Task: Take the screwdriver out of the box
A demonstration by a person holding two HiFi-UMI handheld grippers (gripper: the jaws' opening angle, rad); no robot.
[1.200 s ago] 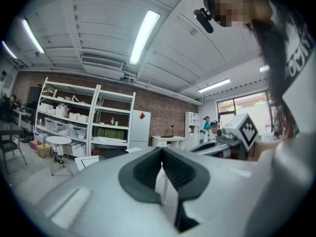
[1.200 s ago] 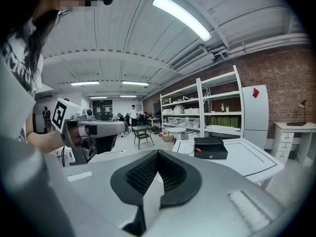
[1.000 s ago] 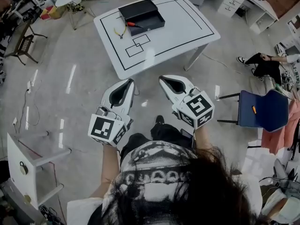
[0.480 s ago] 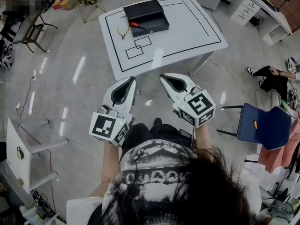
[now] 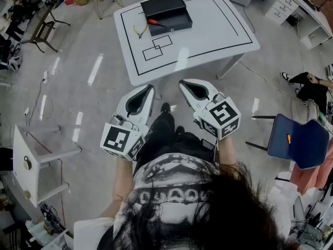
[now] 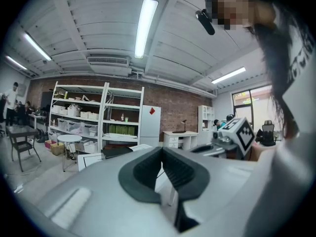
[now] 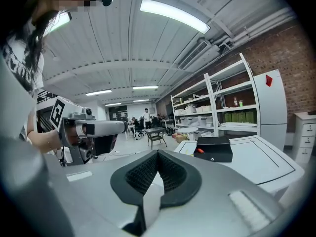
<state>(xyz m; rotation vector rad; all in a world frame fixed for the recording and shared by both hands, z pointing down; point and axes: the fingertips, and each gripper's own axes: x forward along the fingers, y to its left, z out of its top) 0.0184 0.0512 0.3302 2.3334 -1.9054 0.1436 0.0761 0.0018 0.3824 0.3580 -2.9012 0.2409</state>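
Black box (image 5: pixel 166 8), red-handled screwdriver (image 5: pixel 153 22), white table (image 5: pixel 213 30) with black lines.

Table (image 5: pixel 218 25) at 12 o'clock from the person (image 5: pixel 171 191), bare floor right up to its near edge. On it, black box (image 5: pixel 166 9) at the far left, pliers (image 5: pixel 138 31) just beside it at its 8 o'clock; right half of the top is bare. Blue chair (image 5: pixel 294 139) at 4 o'clock, white stand (image 5: pixel 23 150) at 8, dark chair (image 5: pixel 46 29) at 11, all well off the straight line in.
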